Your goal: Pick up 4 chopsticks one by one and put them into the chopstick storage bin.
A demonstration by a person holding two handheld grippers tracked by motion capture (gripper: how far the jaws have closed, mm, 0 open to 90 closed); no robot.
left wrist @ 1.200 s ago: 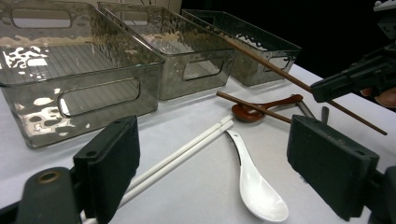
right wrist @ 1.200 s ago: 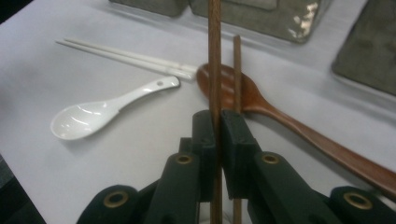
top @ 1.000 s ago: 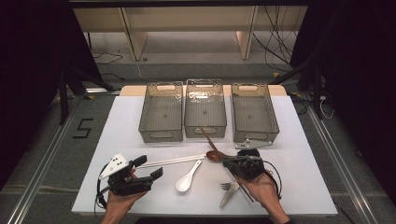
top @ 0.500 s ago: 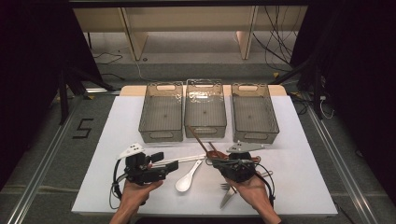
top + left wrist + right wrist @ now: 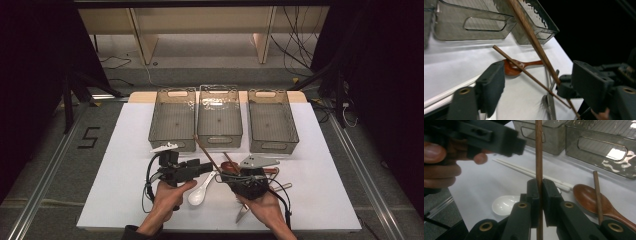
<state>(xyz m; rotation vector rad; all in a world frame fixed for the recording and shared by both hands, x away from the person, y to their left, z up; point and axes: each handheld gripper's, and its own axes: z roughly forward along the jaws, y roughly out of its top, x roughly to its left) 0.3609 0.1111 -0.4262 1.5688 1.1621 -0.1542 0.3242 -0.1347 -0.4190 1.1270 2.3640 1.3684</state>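
Observation:
My right gripper (image 5: 227,175) (image 5: 540,187) is shut on a brown chopstick (image 5: 205,150) (image 5: 539,155) (image 5: 531,37), which slants up toward the bins. My left gripper (image 5: 209,166) (image 5: 541,87) points right at it. Its jaws have just been closing and still stand apart. The chopstick crosses the gap between them, and neither pad touches it. A second brown chopstick (image 5: 524,72) (image 5: 597,195) lies across a brown spoon (image 5: 230,166) (image 5: 511,69) (image 5: 589,196). A white spoon (image 5: 199,194) (image 5: 503,205) and white chopsticks (image 5: 529,173) lie on the white table.
Three clear bins stand in a row at the back: left (image 5: 172,120), middle (image 5: 220,117), right (image 5: 272,120). A metal utensil (image 5: 242,212) (image 5: 550,101) lies near the front edge by the right hand. The table (image 5: 120,165) has bare room at far left and right.
The left hand has travelled right across the table to the right gripper. The right gripper has shifted slightly left with the brown chopstick in it.

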